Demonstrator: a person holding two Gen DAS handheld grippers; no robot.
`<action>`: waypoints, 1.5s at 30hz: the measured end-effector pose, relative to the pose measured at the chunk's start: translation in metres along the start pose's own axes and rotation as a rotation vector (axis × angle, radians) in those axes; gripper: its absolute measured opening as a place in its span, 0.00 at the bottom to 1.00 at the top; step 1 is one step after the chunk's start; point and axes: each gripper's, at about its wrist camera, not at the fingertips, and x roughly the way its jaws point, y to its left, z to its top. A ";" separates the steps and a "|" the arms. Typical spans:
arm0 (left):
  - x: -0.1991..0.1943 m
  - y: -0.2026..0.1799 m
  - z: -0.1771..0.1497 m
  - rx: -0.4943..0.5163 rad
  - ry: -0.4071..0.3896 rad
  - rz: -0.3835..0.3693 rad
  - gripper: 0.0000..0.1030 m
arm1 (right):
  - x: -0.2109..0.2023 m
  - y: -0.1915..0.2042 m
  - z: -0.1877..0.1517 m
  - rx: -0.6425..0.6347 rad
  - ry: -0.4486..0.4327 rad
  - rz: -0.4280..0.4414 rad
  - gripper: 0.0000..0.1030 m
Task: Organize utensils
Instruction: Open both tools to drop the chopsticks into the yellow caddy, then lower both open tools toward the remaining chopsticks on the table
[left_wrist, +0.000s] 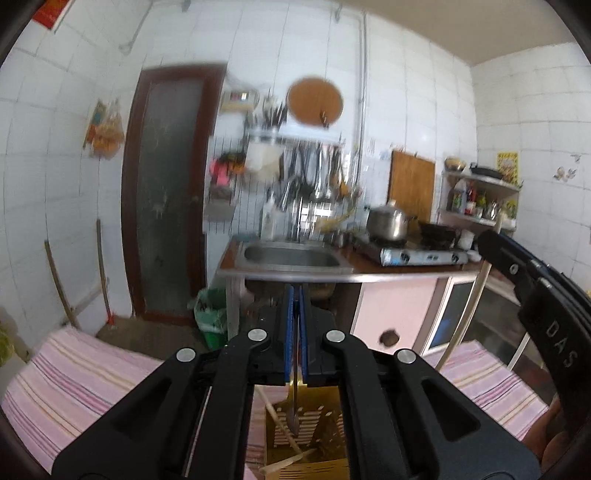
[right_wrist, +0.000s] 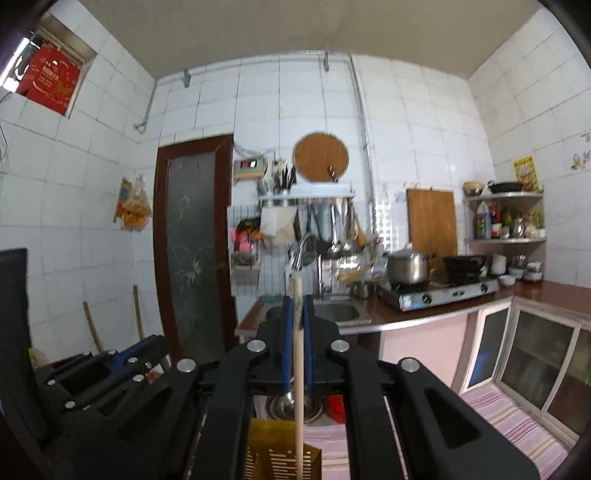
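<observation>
- Holder (left_wrist: 306, 435): the gold slotted utensil holder is the landmark; it stands on the pink striped cloth (left_wrist: 74, 373), right below both grippers, with 2 wooden sticks (left_wrist: 282, 428) already leaning inside it.
- The left gripper (left_wrist: 295, 314) is clamped on a thin dark metal utensil (left_wrist: 294, 406), which hangs straight down with its tip over the holder's opening.
- The right gripper (right_wrist: 297, 332) is closed on a pale wooden handle (right_wrist: 298, 369) that runs from above the holder up past the pads; its lower end drops out of view near the holder's rim.
- To do this step well, I judge each utensil should be kept upright and centred over the holder, then lowered 1 at a time.
- Letting go should wait until the tip is well inside, clear of the 2 leaning sticks.
- Likely risk: the long handle tipping the light holder if it lands against a wall.
</observation>
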 end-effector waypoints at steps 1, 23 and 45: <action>0.009 0.002 -0.009 0.003 0.018 0.008 0.02 | 0.004 0.000 -0.005 -0.004 0.012 -0.002 0.05; -0.107 0.070 -0.029 -0.007 0.103 0.123 0.95 | -0.077 -0.028 -0.034 -0.013 0.249 -0.134 0.68; -0.052 0.103 -0.182 -0.007 0.472 0.215 0.95 | -0.060 0.010 -0.199 -0.008 0.680 -0.107 0.70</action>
